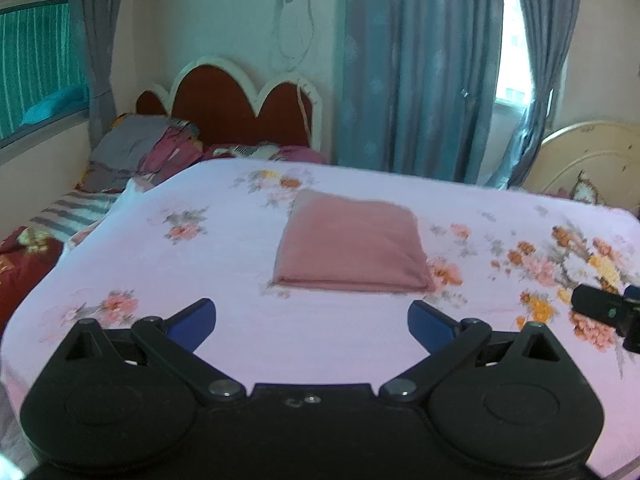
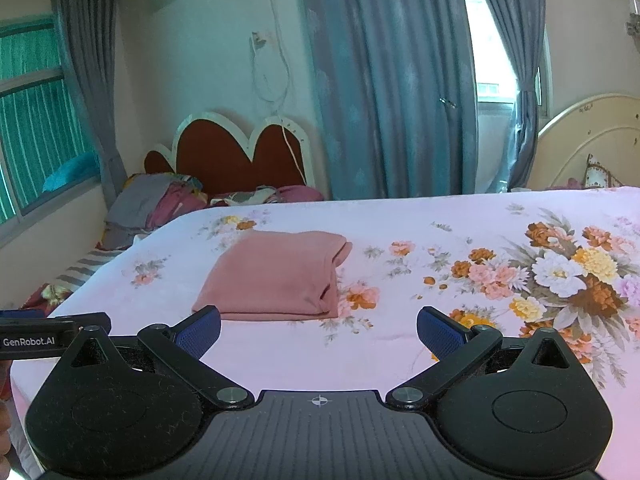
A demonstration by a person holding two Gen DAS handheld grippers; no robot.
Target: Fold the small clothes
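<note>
So the pink cloth (image 1: pixel 352 242) is found folded flat on the bed (image 1: pixel 200 272), dead ahead of the left tool (image 1: pixel 312 322) and ahead-left of the right tool (image 2: pixel 319 330). Both tools are held wide open, nothing gripped, hovering short of its near edge. The left one is judged better lined up. The cloth's long side is seen running across the left tool's view. Soft knit, squarish, layered edges shown on its right side; the sheet is smooth and floral.

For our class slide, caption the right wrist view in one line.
Open right gripper hovers before a folded pink garment on the floral bedsheet.
</note>
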